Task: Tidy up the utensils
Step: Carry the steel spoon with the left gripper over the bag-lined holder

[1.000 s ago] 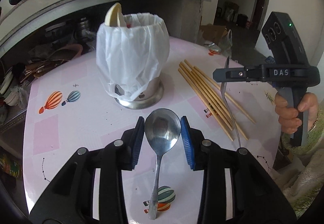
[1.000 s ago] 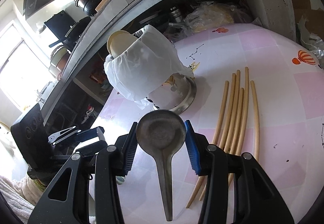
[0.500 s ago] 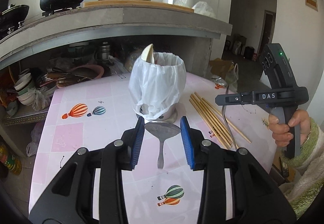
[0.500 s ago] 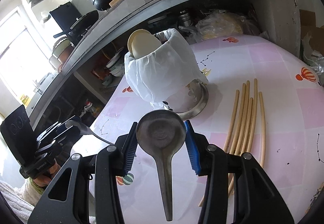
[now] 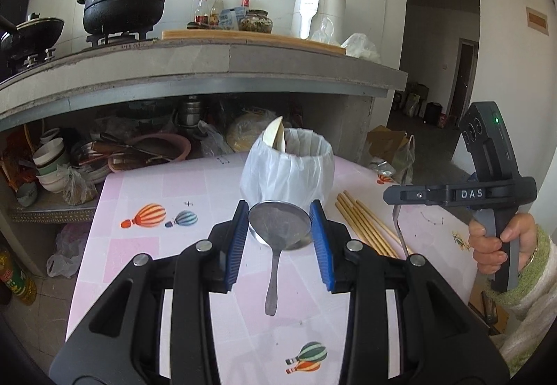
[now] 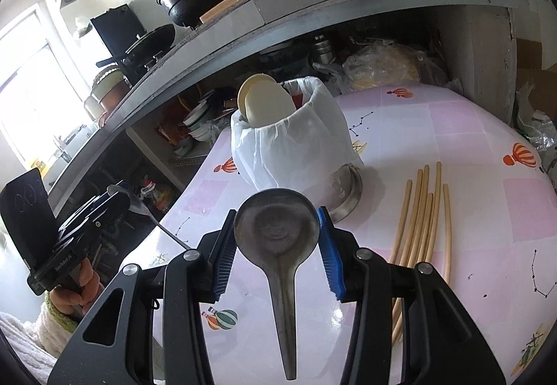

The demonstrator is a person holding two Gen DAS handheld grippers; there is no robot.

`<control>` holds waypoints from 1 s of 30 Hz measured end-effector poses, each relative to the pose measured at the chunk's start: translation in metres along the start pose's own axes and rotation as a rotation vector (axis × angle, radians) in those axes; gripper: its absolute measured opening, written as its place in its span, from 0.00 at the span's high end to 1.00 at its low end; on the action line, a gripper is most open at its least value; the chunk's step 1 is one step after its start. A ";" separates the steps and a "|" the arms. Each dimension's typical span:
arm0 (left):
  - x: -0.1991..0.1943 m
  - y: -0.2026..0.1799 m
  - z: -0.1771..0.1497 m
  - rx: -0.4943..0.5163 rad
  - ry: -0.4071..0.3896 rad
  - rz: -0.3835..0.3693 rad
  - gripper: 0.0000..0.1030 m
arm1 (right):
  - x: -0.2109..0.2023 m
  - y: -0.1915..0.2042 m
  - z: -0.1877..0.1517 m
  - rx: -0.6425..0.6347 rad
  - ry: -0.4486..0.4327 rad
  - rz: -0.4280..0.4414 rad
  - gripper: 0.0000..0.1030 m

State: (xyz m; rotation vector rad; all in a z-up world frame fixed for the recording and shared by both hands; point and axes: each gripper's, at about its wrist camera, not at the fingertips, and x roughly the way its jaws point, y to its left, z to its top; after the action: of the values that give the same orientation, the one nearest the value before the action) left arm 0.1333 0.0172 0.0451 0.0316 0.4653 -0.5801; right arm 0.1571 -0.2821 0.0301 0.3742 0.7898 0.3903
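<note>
On the pink balloon-print bench [image 5: 146,245], both spoons are now clear of the surface: a second ago the left spoon hung close over the bench with its handle reaching down to a balloon print, and both views have since risen to take in the stove shelf above. The left tool [image 5: 280,233] pinches a steel spoon [image 5: 278,228] by the bowl edges, handle hanging free; the right tool [image 6: 275,237] likewise pinches a darker spoon [image 6: 276,231] across its bowl, handle pointing back toward the camera. This lift suggests that both spoons are being carried toward the holder [image 6: 292,141], which stands just ahead of them, so two utensils appear close to being put away. The holder is wrapped in a white plastic bag [image 5: 287,172] on a metal base and already contains two pale, flat-headed ladles [image 6: 266,104]; anything deeper inside cannot be seen. A bundle of chopsticks [image 6: 423,210] lies loose on the bench beside the holder, not yet sorted.
</note>
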 end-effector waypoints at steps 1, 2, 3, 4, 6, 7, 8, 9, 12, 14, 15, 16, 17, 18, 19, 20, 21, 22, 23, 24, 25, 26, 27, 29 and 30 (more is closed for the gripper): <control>0.000 0.000 0.006 -0.003 -0.010 -0.006 0.67 | -0.002 0.001 0.002 -0.003 -0.007 0.001 0.58; 0.001 0.001 0.013 -0.008 -0.019 -0.013 0.67 | -0.005 0.002 0.005 -0.008 -0.017 0.001 0.58; 0.001 0.001 0.020 -0.012 -0.027 -0.016 0.67 | -0.008 0.003 0.008 -0.012 -0.027 0.000 0.58; 0.002 0.002 0.029 -0.014 -0.035 -0.021 0.67 | -0.010 0.004 0.010 -0.014 -0.034 0.000 0.58; 0.006 0.002 0.047 -0.013 -0.051 -0.029 0.67 | -0.014 0.005 0.014 -0.013 -0.047 0.003 0.58; 0.009 0.001 0.058 -0.008 -0.063 -0.035 0.67 | -0.015 0.005 0.015 -0.012 -0.051 0.004 0.58; 0.011 0.000 0.068 -0.003 -0.074 -0.042 0.67 | -0.016 0.005 0.017 -0.013 -0.056 0.005 0.58; 0.014 -0.001 0.079 0.000 -0.087 -0.044 0.67 | -0.018 0.004 0.018 -0.013 -0.060 0.006 0.58; 0.021 -0.003 0.109 0.002 -0.119 -0.064 0.67 | -0.024 0.005 0.022 -0.017 -0.075 0.011 0.58; 0.030 -0.005 0.127 -0.002 -0.136 -0.079 0.67 | -0.027 0.004 0.025 -0.020 -0.085 0.014 0.58; 0.034 -0.005 0.134 -0.003 -0.138 -0.084 0.67 | -0.029 0.003 0.026 -0.020 -0.088 0.016 0.58; 0.042 -0.005 0.142 -0.006 -0.135 -0.090 0.67 | -0.030 0.003 0.026 -0.020 -0.091 0.017 0.58; 0.051 -0.005 0.148 -0.015 -0.127 -0.094 0.67 | -0.030 0.002 0.027 -0.018 -0.093 0.017 0.58; 0.059 -0.005 0.153 -0.023 -0.120 -0.097 0.67 | -0.031 0.001 0.027 -0.017 -0.093 0.018 0.58; 0.069 -0.006 0.157 -0.028 -0.110 -0.102 0.67 | -0.031 -0.001 0.027 -0.015 -0.094 0.019 0.58; 0.077 -0.006 0.160 -0.031 -0.102 -0.103 0.67 | -0.031 -0.002 0.027 -0.012 -0.094 0.019 0.58; 0.086 -0.007 0.162 -0.033 -0.093 -0.103 0.67 | -0.030 -0.004 0.027 -0.009 -0.094 0.019 0.58; 0.098 -0.009 0.163 -0.033 -0.079 -0.103 0.67 | -0.030 -0.005 0.027 -0.005 -0.093 0.019 0.58; 0.105 -0.010 0.162 -0.034 -0.068 -0.103 0.67 | -0.029 -0.007 0.026 -0.002 -0.091 0.019 0.58; 0.114 -0.011 0.161 -0.035 -0.055 -0.103 0.67 | -0.029 -0.009 0.026 0.002 -0.089 0.018 0.58; 0.123 -0.014 0.160 -0.031 -0.040 -0.098 0.67 | -0.028 -0.011 0.027 0.005 -0.088 0.018 0.58; 0.130 -0.016 0.158 -0.026 -0.032 -0.092 0.67 | -0.028 -0.013 0.026 0.009 -0.087 0.017 0.58; 0.137 -0.017 0.157 -0.024 -0.026 -0.092 0.67 | -0.027 -0.014 0.026 0.012 -0.086 0.017 0.58; 0.150 -0.019 0.151 -0.028 -0.010 -0.096 0.67 | -0.026 -0.017 0.026 0.018 -0.084 0.018 0.58; 0.156 -0.020 0.148 -0.031 -0.002 -0.095 0.67 | -0.025 -0.019 0.027 0.021 -0.083 0.018 0.58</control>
State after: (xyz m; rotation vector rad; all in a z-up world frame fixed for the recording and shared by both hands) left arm 0.2986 -0.1037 0.1120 -0.0204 0.4752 -0.6664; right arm 0.1645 -0.3151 0.0535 0.4152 0.7108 0.3813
